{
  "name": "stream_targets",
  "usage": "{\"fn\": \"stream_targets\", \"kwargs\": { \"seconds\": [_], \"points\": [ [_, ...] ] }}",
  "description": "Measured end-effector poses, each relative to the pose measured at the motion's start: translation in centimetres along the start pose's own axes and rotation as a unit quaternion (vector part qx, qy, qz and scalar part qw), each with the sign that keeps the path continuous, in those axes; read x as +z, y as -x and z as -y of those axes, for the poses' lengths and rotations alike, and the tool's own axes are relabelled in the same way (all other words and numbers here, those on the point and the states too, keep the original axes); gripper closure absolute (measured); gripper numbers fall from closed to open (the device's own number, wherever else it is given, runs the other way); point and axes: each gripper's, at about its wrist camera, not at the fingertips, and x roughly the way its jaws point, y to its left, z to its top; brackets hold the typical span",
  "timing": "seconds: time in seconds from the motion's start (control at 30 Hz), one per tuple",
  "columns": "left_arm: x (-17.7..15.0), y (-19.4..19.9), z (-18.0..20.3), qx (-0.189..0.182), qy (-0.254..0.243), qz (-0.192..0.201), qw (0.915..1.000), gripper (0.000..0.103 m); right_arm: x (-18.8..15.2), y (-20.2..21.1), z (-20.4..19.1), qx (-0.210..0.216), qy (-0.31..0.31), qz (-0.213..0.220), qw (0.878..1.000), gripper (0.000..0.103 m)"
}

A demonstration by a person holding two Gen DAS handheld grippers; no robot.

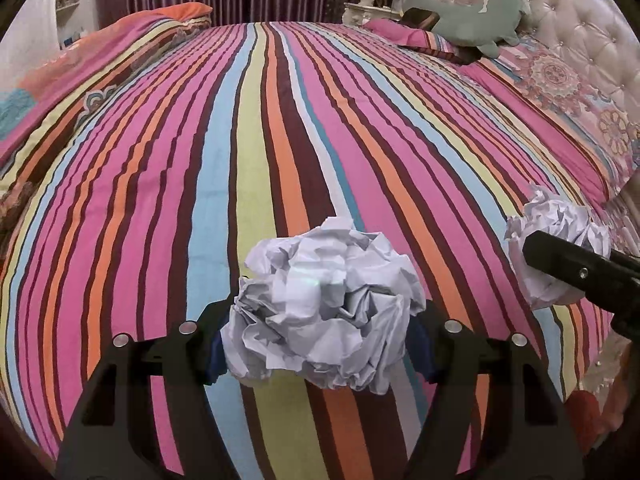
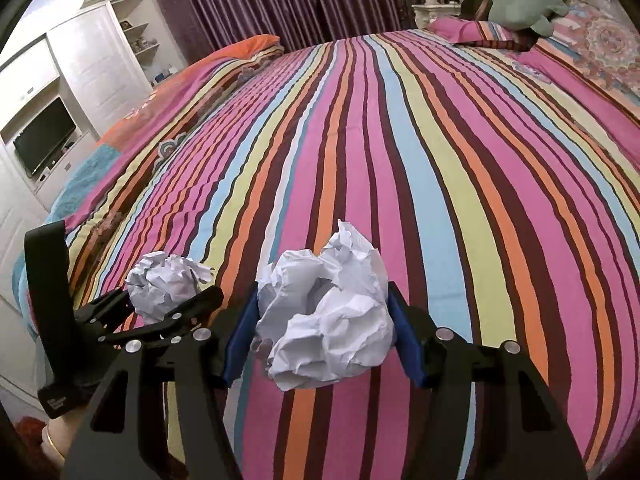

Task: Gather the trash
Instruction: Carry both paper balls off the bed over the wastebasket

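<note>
My left gripper (image 1: 320, 320) was clamped on a paper ball (image 1: 324, 312), which filled the gap between its jaws and bulged past the tips. My right gripper (image 2: 324, 320) was likewise closed on a second ball (image 2: 328, 312), pinched between the blue pads (image 2: 408, 344). I judged both pickups complete and the carry in hand; the next move called for a bin, which I saw in neither view. Ahead of both jaws the striped bed (image 1: 280, 120) lay open. The grippers stood near each other, so room between them was tight.
</note>
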Motion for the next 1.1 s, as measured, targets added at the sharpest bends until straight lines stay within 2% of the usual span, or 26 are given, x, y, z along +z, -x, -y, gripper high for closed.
{"fn": "stream_targets", "kwargs": {
  "seconds": [1.1],
  "points": [
    [-11.1, 8.5, 1.1, -0.001, 0.001, 0.005, 1.0, 0.035, -9.4, 7.1, -3.4, 0.024, 0.008, -0.003, 1.0, 0.045]
  ]
}}
